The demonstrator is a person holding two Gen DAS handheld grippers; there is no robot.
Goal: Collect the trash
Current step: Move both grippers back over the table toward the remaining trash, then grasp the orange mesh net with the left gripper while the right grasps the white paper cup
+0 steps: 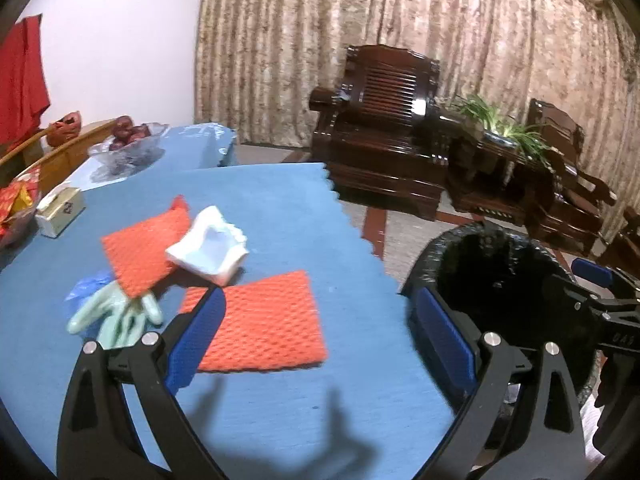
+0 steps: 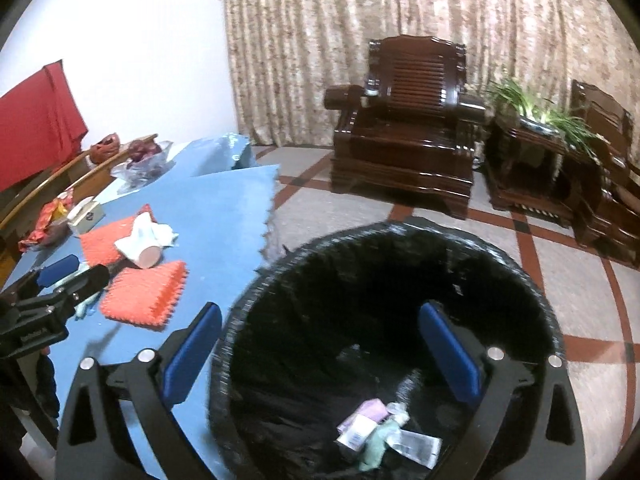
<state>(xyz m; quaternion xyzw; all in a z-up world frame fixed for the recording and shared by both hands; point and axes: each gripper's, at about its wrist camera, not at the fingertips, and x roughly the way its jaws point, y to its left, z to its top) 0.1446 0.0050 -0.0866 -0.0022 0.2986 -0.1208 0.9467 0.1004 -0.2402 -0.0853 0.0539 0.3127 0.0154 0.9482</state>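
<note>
My right gripper [image 2: 320,320] hangs open over a black-lined trash bin [image 2: 400,248] beside the table; nothing is between its blue pads. Small wrappers and packets [image 2: 380,436] lie at the bin's bottom. My left gripper [image 1: 316,312] is open and empty above the blue tablecloth [image 1: 280,208], near its right edge. On the cloth lie a crushed white paper cup [image 1: 210,246], a pale green glove [image 1: 116,316], a blue wrapper [image 1: 86,286] and two orange mats [image 1: 272,324]. The bin [image 1: 500,276] shows at the right of the left wrist view, with the right gripper [image 1: 600,304] over it.
A small tissue box [image 1: 60,212], red snack packets [image 1: 16,200] and a glass bowl of red fruit [image 1: 128,140] sit at the table's far left. Dark wooden armchairs [image 2: 408,132] and a plant stand [image 2: 536,148] line the curtain across the tiled floor.
</note>
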